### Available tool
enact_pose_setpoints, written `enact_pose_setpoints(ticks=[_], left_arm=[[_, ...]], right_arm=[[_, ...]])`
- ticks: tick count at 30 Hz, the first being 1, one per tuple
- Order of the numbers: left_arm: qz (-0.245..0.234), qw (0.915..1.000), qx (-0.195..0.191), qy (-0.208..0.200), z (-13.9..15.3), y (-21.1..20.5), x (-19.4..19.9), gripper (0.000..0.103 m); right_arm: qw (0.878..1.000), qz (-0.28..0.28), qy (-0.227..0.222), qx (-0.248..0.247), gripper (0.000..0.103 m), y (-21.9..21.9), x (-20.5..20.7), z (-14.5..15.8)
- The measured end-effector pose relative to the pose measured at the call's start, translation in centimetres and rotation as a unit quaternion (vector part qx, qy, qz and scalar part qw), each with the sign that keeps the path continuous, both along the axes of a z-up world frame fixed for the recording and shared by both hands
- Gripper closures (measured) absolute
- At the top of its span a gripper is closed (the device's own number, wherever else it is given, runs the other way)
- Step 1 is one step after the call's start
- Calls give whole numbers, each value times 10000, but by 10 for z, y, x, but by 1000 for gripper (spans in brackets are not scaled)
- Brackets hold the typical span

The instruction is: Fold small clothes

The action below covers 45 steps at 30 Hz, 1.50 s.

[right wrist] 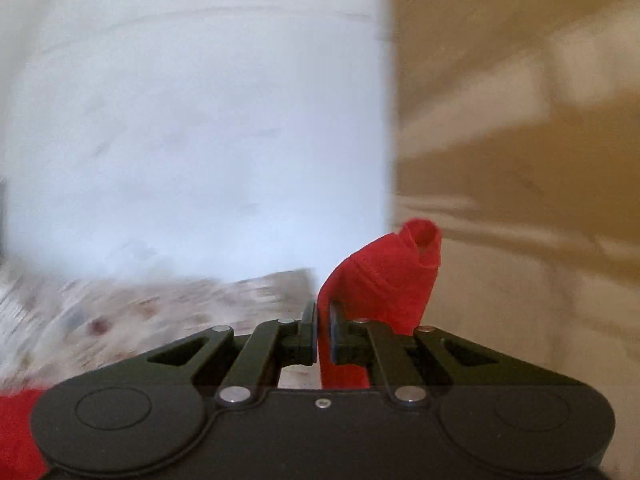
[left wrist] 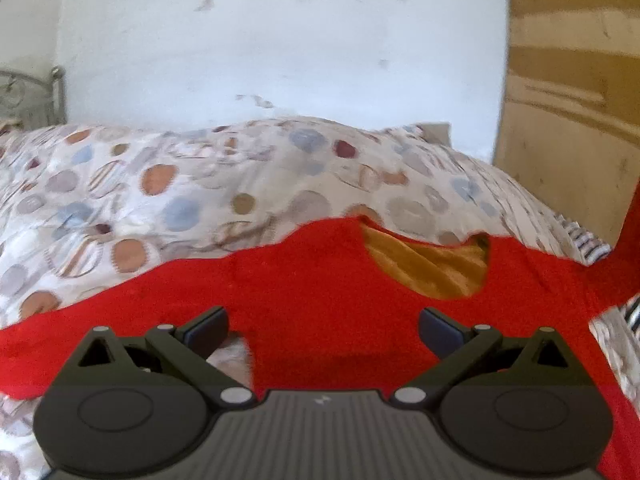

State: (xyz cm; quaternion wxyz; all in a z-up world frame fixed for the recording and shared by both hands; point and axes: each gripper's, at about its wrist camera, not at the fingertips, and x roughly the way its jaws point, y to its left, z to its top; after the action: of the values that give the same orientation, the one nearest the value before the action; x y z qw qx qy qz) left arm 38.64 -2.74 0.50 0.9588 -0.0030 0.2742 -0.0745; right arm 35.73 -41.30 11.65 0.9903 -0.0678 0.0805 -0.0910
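Red fleece top (left wrist: pixel 328 300) spread on spotted-quilt bed (left wrist: pixel 160 184); left tongs (left wrist: pixel 323 330) wide open, empty, above its middle; right tongs (right wrist: pixel 323 334) clamped on raised sleeve (right wrist: pixel 384 276), probably for folding inward.

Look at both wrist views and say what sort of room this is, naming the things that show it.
Most likely a bedroom. A bed spread with a spotted bedcover, a metal bed frame at its far end, a plain white wall and a wooden door beside it. A red garment lies on the bedcover.
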Motion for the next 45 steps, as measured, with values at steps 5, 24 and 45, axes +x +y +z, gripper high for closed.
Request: enact_pose_setpoints(ticks=[5, 24, 45], left_arm=[[269, 9988, -419, 22, 4, 42, 0, 0], [275, 9930, -989, 590, -38, 99, -14, 0], [-85, 9881, -732, 1350, -45, 25, -4, 85]], right_arm=[[9905, 1182, 365, -596, 98, 103, 4, -10], [9099, 2980, 2284, -1762, 96, 258, -85, -156], [9603, 1606, 2241, -438, 7, 119, -118, -155]])
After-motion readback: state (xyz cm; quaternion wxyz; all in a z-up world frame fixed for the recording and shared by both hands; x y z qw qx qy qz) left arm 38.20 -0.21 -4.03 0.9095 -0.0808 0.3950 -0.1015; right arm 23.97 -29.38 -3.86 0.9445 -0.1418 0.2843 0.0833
